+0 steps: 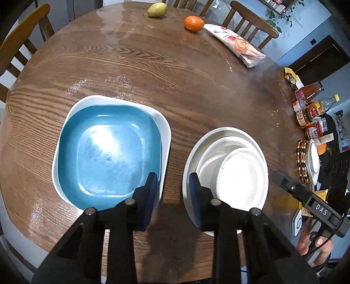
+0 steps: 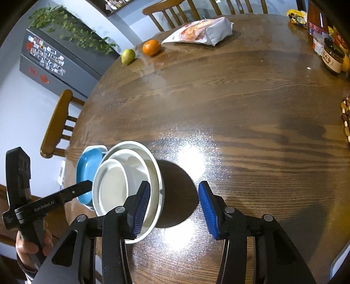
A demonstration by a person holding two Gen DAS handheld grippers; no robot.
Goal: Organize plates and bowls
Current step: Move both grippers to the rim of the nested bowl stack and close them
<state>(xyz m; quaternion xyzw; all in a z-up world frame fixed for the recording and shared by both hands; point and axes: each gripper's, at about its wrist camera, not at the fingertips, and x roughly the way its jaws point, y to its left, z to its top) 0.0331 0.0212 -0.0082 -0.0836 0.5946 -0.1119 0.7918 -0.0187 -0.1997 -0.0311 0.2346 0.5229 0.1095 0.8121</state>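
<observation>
Blue plate: square, nested in a white square dish; lies left of the left jaws, its near right corner under the left pad
Left gripper: jaws partly spread, nothing between the pads but bare desk; they hang over the gap between the two stacks
White bowls: round, a small one inside a middle one inside a wide one; just right of the left jaws, the right pad over the wide rim
Right gripper: jaws spread, pinching nothing; the left pad overlaps the near right rim of the bowl stack, the right pad over bare desk, whether it touches I cannot tell
Far beyond the jaws: pear, orange, snack bag
Right desk edge: jars and bottles
</observation>
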